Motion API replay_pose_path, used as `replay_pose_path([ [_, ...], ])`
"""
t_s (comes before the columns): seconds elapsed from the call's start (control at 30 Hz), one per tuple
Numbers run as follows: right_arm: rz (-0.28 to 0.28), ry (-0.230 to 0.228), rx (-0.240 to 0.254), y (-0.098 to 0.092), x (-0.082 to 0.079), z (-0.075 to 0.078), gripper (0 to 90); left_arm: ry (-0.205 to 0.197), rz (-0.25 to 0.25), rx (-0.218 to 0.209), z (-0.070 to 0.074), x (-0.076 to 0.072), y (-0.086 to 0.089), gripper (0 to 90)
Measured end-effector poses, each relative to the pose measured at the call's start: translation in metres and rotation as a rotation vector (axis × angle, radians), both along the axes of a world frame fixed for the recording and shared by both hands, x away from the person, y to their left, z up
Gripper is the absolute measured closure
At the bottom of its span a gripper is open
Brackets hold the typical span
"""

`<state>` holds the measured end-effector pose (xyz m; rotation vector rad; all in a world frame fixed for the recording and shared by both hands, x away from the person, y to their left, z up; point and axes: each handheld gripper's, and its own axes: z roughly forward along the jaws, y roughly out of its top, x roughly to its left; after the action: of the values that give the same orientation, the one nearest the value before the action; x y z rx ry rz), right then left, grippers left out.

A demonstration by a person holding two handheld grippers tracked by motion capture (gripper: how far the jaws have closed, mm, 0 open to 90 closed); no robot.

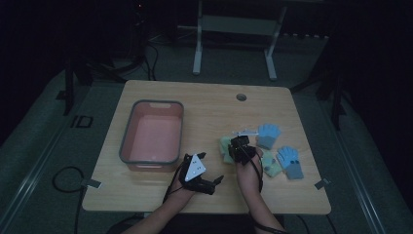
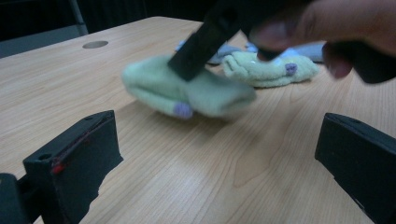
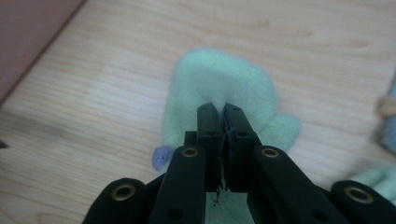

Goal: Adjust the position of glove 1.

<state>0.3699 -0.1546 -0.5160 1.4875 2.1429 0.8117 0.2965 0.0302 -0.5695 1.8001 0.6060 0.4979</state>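
Observation:
A pale green glove (image 1: 225, 146) (image 2: 205, 95) (image 3: 219, 84) with purple fingertips is at the table's middle right. My right gripper (image 1: 238, 144) (image 3: 222, 108) points down into it from above, jaws together, pinching its top; the glove looks bunched and partly lifted off the wood. The black jaw (image 2: 196, 51) and the hand behind it show in the left gripper view. My left gripper (image 1: 210, 167) (image 2: 217, 126) rests low near the front edge, open wide, nothing between its jaws, aimed at the glove. A second green glove (image 1: 272, 168) (image 2: 266, 70) lies to the right.
A pink bin (image 1: 127, 131) with a grey rim stands left of the grippers. Two blue gloves (image 1: 268, 134) (image 1: 290, 161) lie right of the green ones. A round hole (image 1: 241, 97) is in the table's far side. A metal stand is on the floor beyond.

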Motion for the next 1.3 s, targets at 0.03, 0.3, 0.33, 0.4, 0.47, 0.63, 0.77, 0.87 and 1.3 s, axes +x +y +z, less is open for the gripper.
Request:
replay_pose_path([
  [0.03,0.000,0.009,-0.001,0.001,0.001,-0.003,86.9,0.000,0.000,0.001,0.000,0.000,0.000,0.1],
  [0.3,0.016,0.064,0.007,0.006,0.007,-0.025,79.6,0.000,0.002,0.006,0.000,0.000,0.000,0.1],
  [0.33,0.016,0.061,0.006,0.007,0.006,-0.026,79.2,0.000,0.002,0.006,0.000,0.000,0.000,0.1],
  [0.4,0.020,0.064,0.011,0.007,0.007,-0.026,77.4,-0.001,0.001,0.005,0.000,0.000,0.000,0.1],
  [0.47,0.025,0.071,0.016,0.006,0.008,-0.023,75.6,-0.001,0.001,0.007,0.000,0.000,-0.001,0.1],
  [0.63,0.098,0.022,0.010,0.001,0.008,-0.007,70.2,-0.002,-0.001,0.007,0.000,0.000,0.000,0.1],
  [0.77,0.148,-0.021,0.027,-0.011,0.012,0.011,66.3,-0.004,0.000,0.010,0.000,0.000,-0.001,0.1],
  [0.87,0.199,-0.040,0.016,-0.021,0.014,0.022,65.5,-0.005,0.001,0.013,0.000,0.000,-0.001,0.1],
  [1.3,0.335,-0.084,-0.012,-0.077,0.012,0.036,65.3,0.003,0.004,0.003,0.000,0.000,0.000,0.1],
])
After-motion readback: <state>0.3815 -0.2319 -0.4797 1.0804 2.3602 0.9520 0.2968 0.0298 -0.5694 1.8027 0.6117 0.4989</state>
